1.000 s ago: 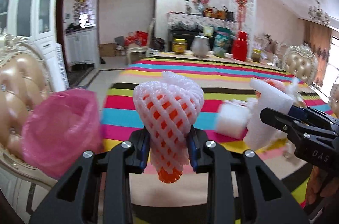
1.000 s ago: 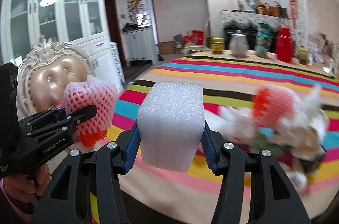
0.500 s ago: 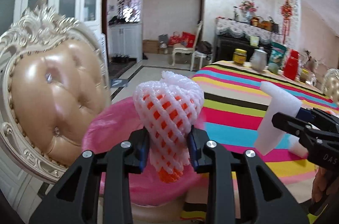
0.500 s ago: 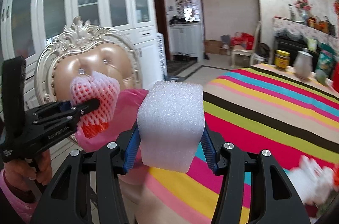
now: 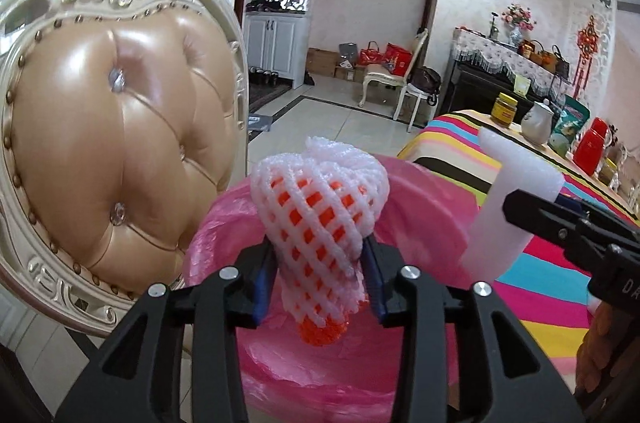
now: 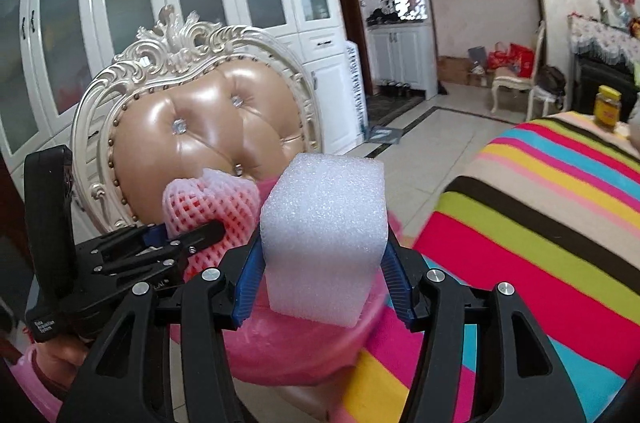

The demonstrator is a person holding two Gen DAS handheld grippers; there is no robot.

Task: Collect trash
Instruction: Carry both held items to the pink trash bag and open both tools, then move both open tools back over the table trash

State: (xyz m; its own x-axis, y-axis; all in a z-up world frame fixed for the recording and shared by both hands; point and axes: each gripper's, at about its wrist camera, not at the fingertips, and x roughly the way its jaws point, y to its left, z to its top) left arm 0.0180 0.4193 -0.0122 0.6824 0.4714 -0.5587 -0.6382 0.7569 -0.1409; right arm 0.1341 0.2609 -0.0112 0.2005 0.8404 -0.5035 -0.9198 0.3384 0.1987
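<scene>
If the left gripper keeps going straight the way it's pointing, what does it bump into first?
Probably the pink trash bag. The left gripper, its jaws shut on the foam fruit net, points over the bag's open mouth, so the far rim looks first in line. Depth is hard to judge; the floor lies beyond.

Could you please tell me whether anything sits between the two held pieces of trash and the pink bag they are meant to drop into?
Nothing visible does. The foam net in the left hand-held gripper and the foam block in the right hand-held gripper hang directly above the pink bag, whose mouth is open.
</scene>
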